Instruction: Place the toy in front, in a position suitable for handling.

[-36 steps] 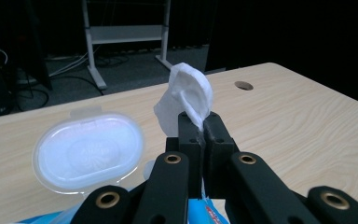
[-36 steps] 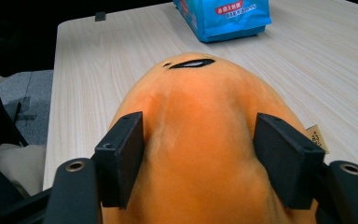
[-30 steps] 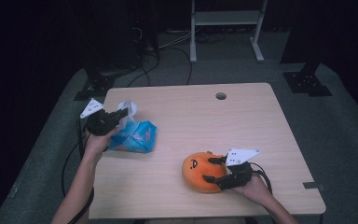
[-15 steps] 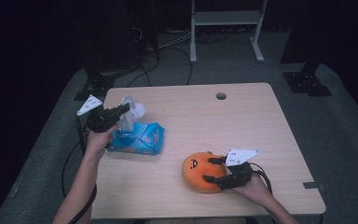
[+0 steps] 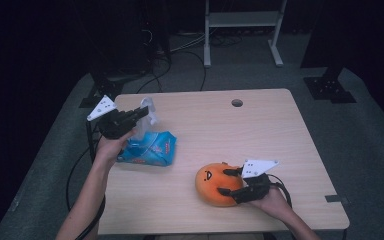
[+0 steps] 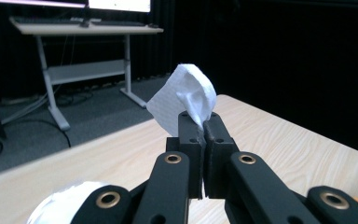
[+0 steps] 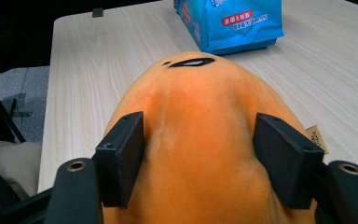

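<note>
While my left gripper (image 5: pixel 141 113) holds its jaws clamped tight on a white tissue (image 6: pixel 182 97) above the blue tissue pack (image 5: pixel 149 148) near the desk's (image 5: pixel 260 130) left edge, my right gripper (image 5: pixel 229 182) has its jaws wide, pressing both sides of the orange plush toy (image 7: pixel 200 135) resting at the desk's front.

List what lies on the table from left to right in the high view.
left gripper pinching a white tissue → blue tissue pack → orange plush toy → right gripper clamped around the toy → cable hole in the tabletop, farther back.
</note>
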